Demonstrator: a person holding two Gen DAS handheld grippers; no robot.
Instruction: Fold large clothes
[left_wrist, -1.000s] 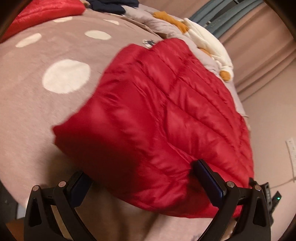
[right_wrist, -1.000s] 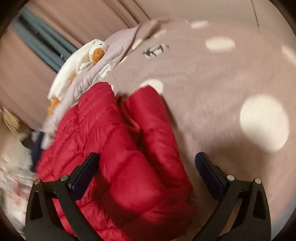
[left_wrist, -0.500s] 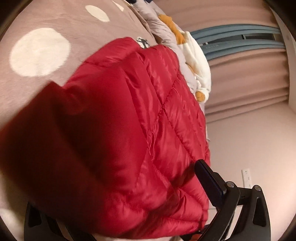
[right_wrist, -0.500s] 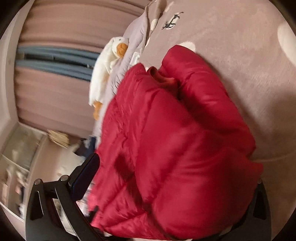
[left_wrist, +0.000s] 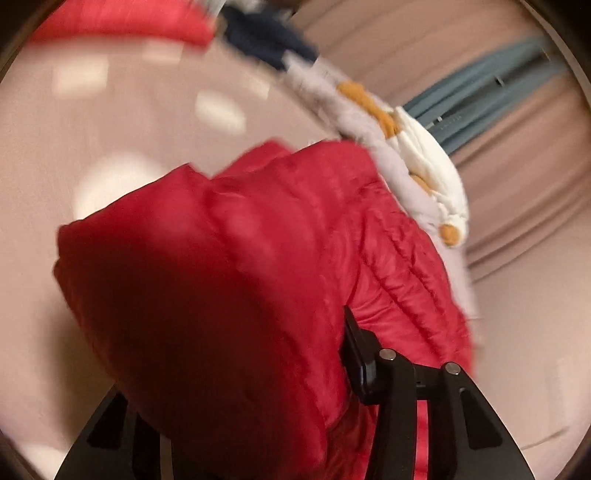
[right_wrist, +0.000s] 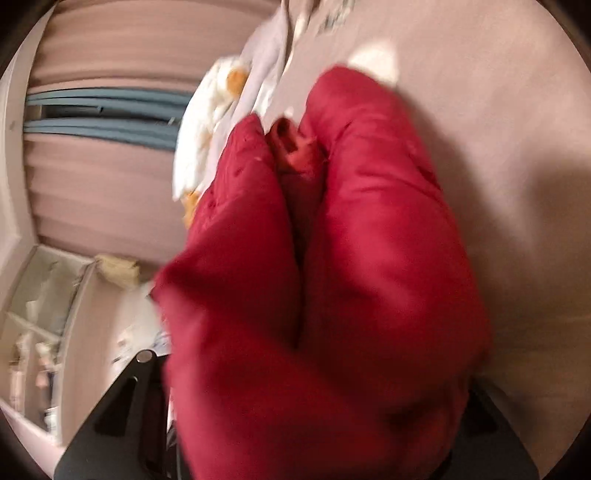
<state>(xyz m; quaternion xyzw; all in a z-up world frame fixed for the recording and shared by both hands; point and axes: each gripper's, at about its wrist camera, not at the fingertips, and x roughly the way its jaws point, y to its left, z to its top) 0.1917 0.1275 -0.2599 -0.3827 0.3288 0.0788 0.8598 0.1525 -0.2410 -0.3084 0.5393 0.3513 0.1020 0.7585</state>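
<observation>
A red quilted puffer jacket (left_wrist: 258, 236) lies bunched on the pink bedspread with pale dots (left_wrist: 74, 155). My left gripper (left_wrist: 236, 339) is closing on the jacket's near edge. Its right finger (left_wrist: 356, 354) presses into the fabric, and the other finger is buried under the red folds. In the right wrist view the jacket (right_wrist: 369, 229) is doubled into two thick rolls with the lining showing at the far end. My right gripper (right_wrist: 306, 376) is closing on that bundle, which covers both fingers. Both views are blurred.
A white and orange plush toy (left_wrist: 417, 155) and a pale grey blanket (right_wrist: 266, 62) lie beyond the jacket. Another red piece (left_wrist: 122, 22) and dark blue cloth (left_wrist: 258, 44) sit at the bed's far end. Pink curtains (right_wrist: 103, 192) and shelves (right_wrist: 33, 325) stand past the bed.
Both grippers went from wide open over the jacket to closed in on its edge. The jacket has bunched up and risen toward both cameras, hiding most fingers.
</observation>
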